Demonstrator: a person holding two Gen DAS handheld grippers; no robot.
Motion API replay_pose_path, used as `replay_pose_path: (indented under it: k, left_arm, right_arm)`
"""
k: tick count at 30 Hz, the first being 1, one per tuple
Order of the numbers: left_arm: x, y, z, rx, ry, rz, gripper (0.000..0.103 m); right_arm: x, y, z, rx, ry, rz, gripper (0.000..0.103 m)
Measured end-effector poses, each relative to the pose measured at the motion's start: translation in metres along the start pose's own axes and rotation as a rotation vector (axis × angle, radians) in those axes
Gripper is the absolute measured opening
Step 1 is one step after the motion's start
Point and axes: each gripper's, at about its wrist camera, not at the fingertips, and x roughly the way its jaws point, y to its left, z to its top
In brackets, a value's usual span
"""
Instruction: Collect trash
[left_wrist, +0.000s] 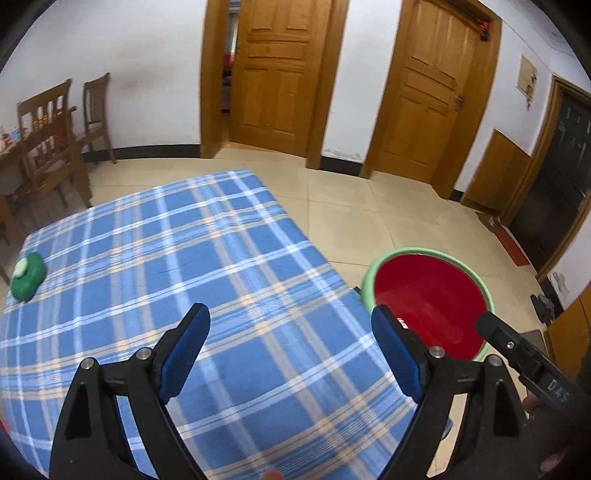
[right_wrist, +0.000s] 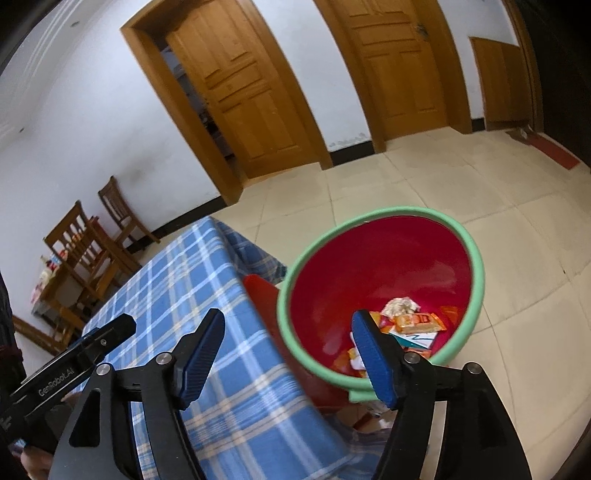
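Trash: wrappers (right_wrist: 413, 325) lie in the bin (right_wrist: 476, 258), just beyond the right gripper (right_wrist: 291, 354), jaws released, empty. Left gripper (left_wrist: 291, 347) jaws likewise spread over the table (left_wrist: 221, 258). Green pad (left_wrist: 27, 277), far left of them, looks soft, light; pinch its edge.

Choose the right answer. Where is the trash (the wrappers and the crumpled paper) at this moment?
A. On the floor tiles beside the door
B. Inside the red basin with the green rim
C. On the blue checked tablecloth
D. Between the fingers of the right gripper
B: in the right wrist view the wrappers and crumpled paper lie at the bottom of the red basin.
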Motion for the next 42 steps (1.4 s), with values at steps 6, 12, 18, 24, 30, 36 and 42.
replay_pose_path:
  k: [6, 12, 18, 24, 30, 36, 42]
  left_arm:
    - [-0.018, 0.024, -0.006, -0.043, -0.031, 0.06, 0.094]
    - [-0.034, 0.042, -0.014, -0.067, -0.054, 0.1, 0.094]
    - [-0.045, 0.053, -0.024, -0.081, -0.063, 0.139, 0.094]
    - [-0.053, 0.066, -0.037, -0.104, -0.068, 0.184, 0.094]
    - [-0.057, 0.077, -0.053, -0.117, -0.083, 0.258, 0.094]
    - [-0.057, 0.085, -0.063, -0.134, -0.077, 0.293, 0.094]
    - [-0.058, 0.087, -0.069, -0.139, -0.075, 0.307, 0.094]
  right_arm:
    - [-0.005, 0.025, -0.007, -0.06, -0.014, 0.014, 0.078]
    - [-0.006, 0.046, -0.015, -0.114, -0.017, 0.03, 0.078]
    - [-0.008, 0.065, -0.028, -0.172, -0.045, 0.025, 0.078]
    - [-0.006, 0.076, -0.041, -0.21, -0.056, 0.014, 0.078]
    - [-0.004, 0.085, -0.053, -0.233, -0.042, 0.014, 0.08]
    - [-0.005, 0.096, -0.064, -0.272, -0.037, 0.019, 0.084]
    - [-0.005, 0.098, -0.068, -0.278, -0.028, 0.01, 0.084]
